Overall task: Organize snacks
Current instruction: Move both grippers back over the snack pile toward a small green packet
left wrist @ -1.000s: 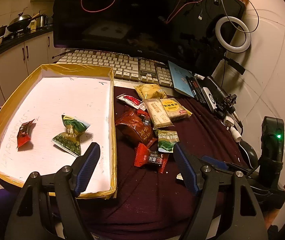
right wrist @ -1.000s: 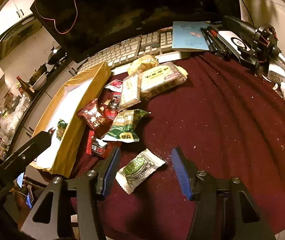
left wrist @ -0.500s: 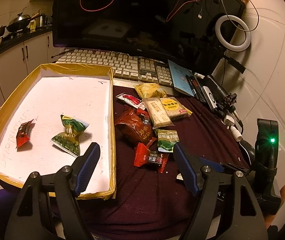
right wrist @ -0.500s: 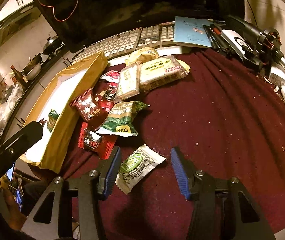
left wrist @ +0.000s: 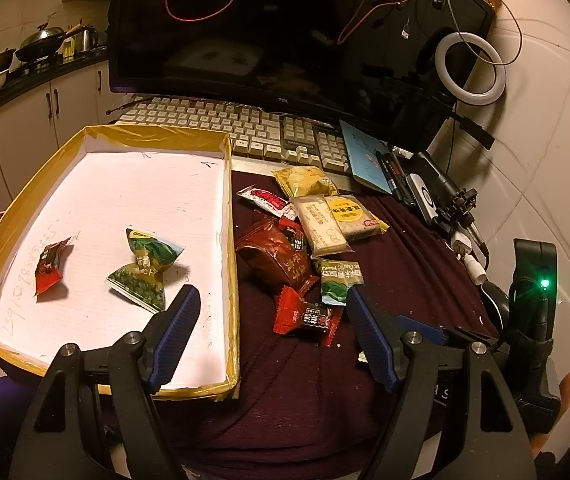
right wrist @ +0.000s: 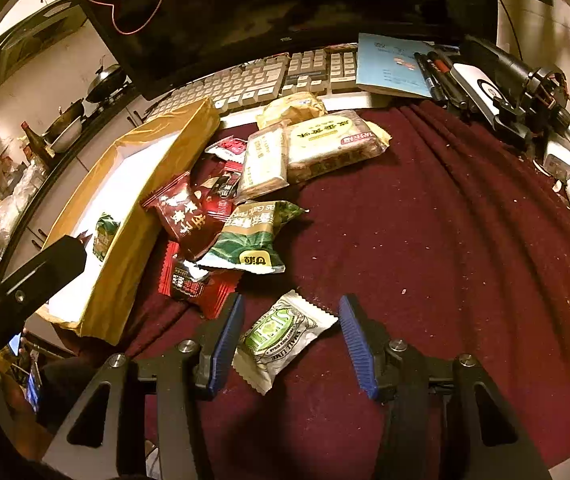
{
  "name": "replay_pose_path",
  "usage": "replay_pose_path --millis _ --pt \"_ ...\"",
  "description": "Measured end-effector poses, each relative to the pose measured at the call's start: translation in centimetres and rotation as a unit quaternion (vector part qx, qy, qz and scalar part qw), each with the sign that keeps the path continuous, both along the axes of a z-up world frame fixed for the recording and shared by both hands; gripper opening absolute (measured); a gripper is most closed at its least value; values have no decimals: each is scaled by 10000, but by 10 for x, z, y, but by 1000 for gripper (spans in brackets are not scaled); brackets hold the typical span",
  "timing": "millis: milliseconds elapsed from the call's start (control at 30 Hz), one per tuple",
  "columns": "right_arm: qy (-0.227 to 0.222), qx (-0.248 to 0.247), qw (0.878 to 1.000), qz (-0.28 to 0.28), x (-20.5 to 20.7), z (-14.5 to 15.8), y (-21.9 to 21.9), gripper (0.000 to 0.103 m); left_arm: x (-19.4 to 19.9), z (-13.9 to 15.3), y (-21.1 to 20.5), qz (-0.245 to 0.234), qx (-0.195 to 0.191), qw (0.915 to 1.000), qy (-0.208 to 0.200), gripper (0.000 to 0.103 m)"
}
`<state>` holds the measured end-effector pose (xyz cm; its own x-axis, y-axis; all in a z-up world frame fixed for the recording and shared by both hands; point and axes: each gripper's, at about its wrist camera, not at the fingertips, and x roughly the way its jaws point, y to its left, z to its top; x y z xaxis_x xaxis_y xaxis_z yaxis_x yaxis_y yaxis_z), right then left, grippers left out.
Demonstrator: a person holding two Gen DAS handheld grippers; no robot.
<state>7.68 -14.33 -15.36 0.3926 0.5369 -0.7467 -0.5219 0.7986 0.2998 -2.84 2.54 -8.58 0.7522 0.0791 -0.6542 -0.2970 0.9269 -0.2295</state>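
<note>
A white tray with a yellow taped rim holds a green packet and a small red packet. A pile of snack packets lies on the maroon cloth to its right, among them a red packet and a green one. My left gripper is open and empty above the tray's near right corner. My right gripper is open, its jaws on either side of a white and green packet, not touching it.
A keyboard and a dark monitor stand behind the tray. A blue booklet, pens, a ring light and chargers line the right side. The left gripper's body shows at left in the right wrist view.
My right gripper has moved forward around the white and green packet, which now lies deeper between the jaws. The left gripper has barely moved.
</note>
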Motion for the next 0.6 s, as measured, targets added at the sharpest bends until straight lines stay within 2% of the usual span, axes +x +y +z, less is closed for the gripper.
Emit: replay_pose_path --millis 600 --pt "11 74 10000 -60 4 2 -4 51 -3 -1 9 35 -42 10000 -8 75"
